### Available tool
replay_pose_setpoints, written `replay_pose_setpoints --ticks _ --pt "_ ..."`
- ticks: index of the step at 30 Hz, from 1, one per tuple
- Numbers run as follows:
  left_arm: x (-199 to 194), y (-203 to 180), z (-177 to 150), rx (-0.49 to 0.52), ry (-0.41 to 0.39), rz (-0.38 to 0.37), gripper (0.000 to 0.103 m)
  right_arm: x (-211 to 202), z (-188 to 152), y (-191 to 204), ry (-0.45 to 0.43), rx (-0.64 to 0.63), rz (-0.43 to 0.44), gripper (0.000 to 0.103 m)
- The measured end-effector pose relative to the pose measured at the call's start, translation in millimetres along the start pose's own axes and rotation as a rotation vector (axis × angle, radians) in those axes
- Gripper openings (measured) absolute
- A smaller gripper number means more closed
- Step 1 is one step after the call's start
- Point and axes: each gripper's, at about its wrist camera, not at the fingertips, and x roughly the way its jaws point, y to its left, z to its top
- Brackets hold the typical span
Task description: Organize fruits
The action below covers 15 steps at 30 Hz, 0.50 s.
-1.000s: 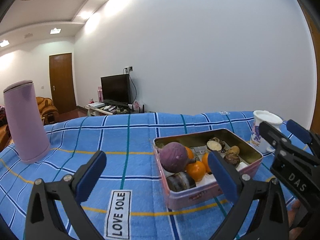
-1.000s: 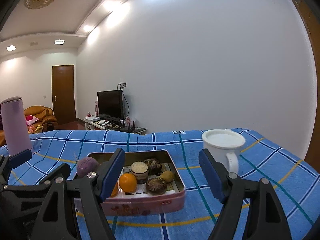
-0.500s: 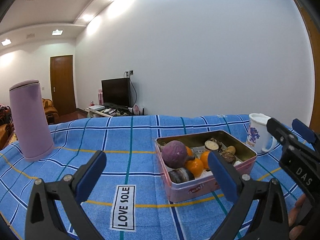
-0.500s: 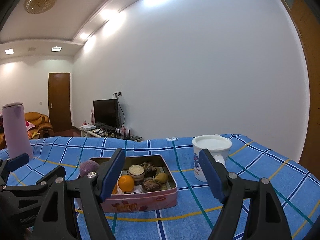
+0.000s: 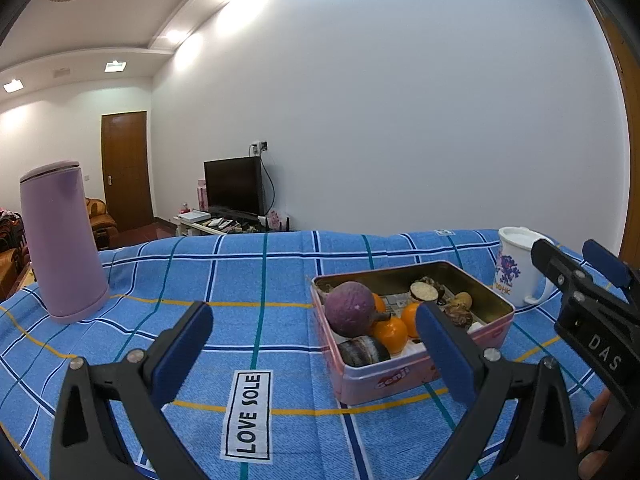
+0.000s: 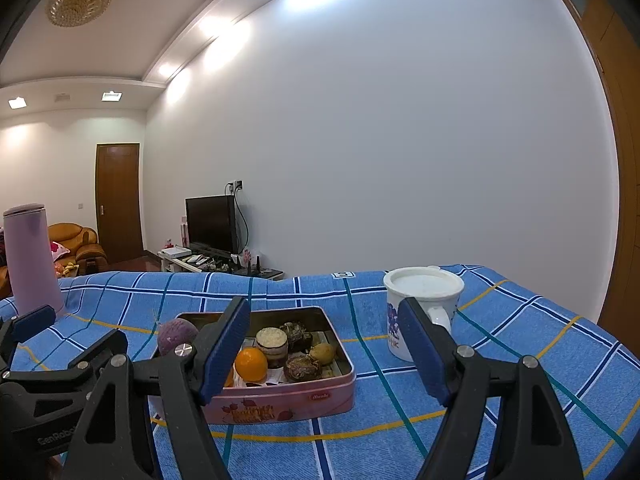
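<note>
A pink tin box (image 5: 374,382) (image 6: 280,402) sits on the blue checked cloth. It holds a purple round fruit (image 5: 349,309) (image 6: 176,335), oranges (image 5: 390,333) (image 6: 251,364), a small yellow fruit (image 6: 322,353) and dark brown pieces (image 6: 302,368). My left gripper (image 5: 312,354) is open and empty, held above the cloth just left of the box. My right gripper (image 6: 324,352) is open and empty, held in front of the box. Each gripper shows at the edge of the other's view.
A tall lilac flask (image 5: 62,242) (image 6: 30,258) stands at the far left of the table. A white lidded mug (image 5: 518,264) (image 6: 422,306) stands right of the box. A "LOVE SOLE" label (image 5: 248,414) lies on the cloth. The table's far edge lies behind them.
Both grippers have drawn back and up from the box, so the box and mug look smaller and farther. Both stay open; nothing on the table has moved.
</note>
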Motion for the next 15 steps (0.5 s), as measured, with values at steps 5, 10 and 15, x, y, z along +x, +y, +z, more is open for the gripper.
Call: replay_pose_setpoints --ticks 5,10,15 --pt "-0.1 0.0 -0.1 -0.001 0.000 0.001 0.103 0.1 0.0 0.1 0.001 0.001 -0.001 0.077" --pt "-1.0 0.7 -0.2 0.000 -0.001 0.003 0.103 -0.2 0.0 0.5 0.001 -0.001 -0.001 0.077" --pt "-0.8 0.7 -0.2 -0.001 -0.001 0.004 0.103 -0.2 0.0 0.6 0.003 0.002 -0.001 0.077"
